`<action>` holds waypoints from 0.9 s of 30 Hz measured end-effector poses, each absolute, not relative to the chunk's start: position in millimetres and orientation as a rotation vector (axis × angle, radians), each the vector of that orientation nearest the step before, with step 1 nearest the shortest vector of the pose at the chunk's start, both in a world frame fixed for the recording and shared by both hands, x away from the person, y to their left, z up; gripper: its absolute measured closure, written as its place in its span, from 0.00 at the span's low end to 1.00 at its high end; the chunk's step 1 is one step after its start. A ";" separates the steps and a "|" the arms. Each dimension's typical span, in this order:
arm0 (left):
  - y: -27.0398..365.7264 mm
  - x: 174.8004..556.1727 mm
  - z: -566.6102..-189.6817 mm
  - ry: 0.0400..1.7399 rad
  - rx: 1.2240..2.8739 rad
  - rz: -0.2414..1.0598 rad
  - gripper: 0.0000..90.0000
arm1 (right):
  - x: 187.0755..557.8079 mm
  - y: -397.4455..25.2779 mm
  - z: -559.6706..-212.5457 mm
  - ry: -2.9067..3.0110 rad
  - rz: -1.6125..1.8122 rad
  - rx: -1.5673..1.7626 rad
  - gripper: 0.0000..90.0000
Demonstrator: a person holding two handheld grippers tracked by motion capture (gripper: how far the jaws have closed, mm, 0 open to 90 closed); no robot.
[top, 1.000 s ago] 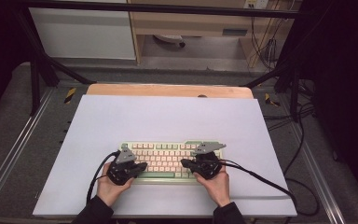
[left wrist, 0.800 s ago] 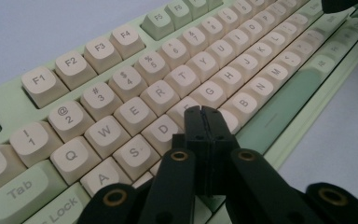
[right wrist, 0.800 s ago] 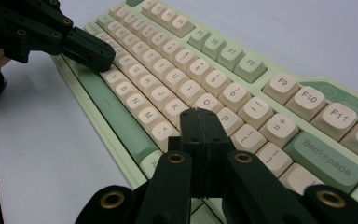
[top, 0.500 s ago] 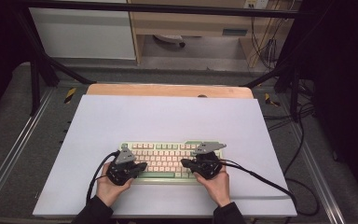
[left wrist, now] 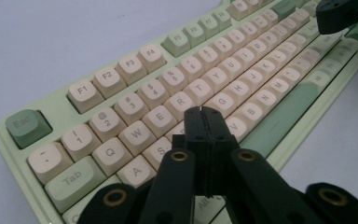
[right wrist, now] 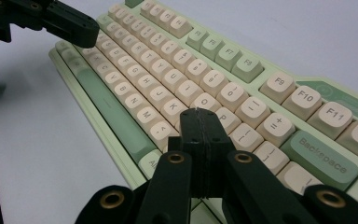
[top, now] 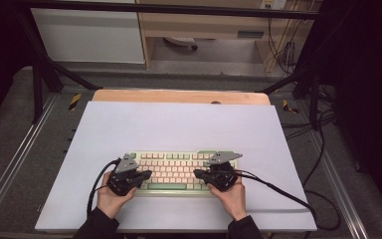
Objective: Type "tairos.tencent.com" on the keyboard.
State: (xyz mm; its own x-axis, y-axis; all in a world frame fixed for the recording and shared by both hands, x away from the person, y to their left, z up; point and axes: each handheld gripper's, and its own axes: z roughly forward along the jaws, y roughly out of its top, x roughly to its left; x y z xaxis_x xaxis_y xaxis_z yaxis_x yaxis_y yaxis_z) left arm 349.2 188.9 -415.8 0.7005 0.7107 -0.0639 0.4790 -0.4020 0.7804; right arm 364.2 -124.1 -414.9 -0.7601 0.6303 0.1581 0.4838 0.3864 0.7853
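A pale green keyboard with cream and green keys lies on the white table near the front edge. My left gripper hovers over its left end, jaws pressed together with nothing between them. In the left gripper view the shut left gripper points over the keyboard's middle letter rows. My right gripper is over the right part, also shut and empty. In the right gripper view the right gripper sits above the keyboard's right-hand letter keys, with the left gripper at top left.
A white sheet covers the table, with a wooden strip along the far edge. Black cables trail from both grippers to the sides. Metal rails flank the table.
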 end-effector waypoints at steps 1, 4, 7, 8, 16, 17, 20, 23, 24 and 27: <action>189.5 349.3 -415.4 0.908 2.075 0.356 1.00 | 364.2 -124.2 -414.9 2.472 1.315 1.002 1.00; 190.1 349.6 -414.3 0.910 2.073 0.357 1.00 | 364.3 -124.2 -414.7 2.470 1.316 1.005 1.00; 190.1 350.5 -413.1 0.910 2.071 0.360 1.00 | 364.3 -124.3 -414.7 2.470 1.315 1.005 1.00; 190.2 351.1 -412.8 0.912 2.069 0.360 1.00 | 364.4 -124.3 -414.7 2.471 1.316 1.005 1.00; 187.8 358.4 -411.2 0.927 2.066 0.368 1.00 | 364.6 -124.1 -415.2 2.474 1.312 1.006 1.00; 187.2 359.8 -411.4 0.929 2.066 0.371 1.00 | 364.5 -124.1 -415.1 2.473 1.312 1.007 1.00; 185.4 365.0 -412.9 0.941 2.073 0.374 1.00 | 364.8 -124.2 -415.0 2.473 1.313 1.005 1.00; 183.9 370.7 -413.8 0.957 2.073 0.380 1.00 | 364.6 -124.3 -414.9 2.473 1.313 1.006 1.00; 183.8 372.2 -413.7 0.962 2.068 0.381 1.00 | 364.5 -124.4 -414.7 2.472 1.313 1.006 1.00; 183.6 375.8 -415.3 0.979 2.061 0.382 1.00 | 364.5 -124.6 -414.4 2.470 1.315 1.004 1.00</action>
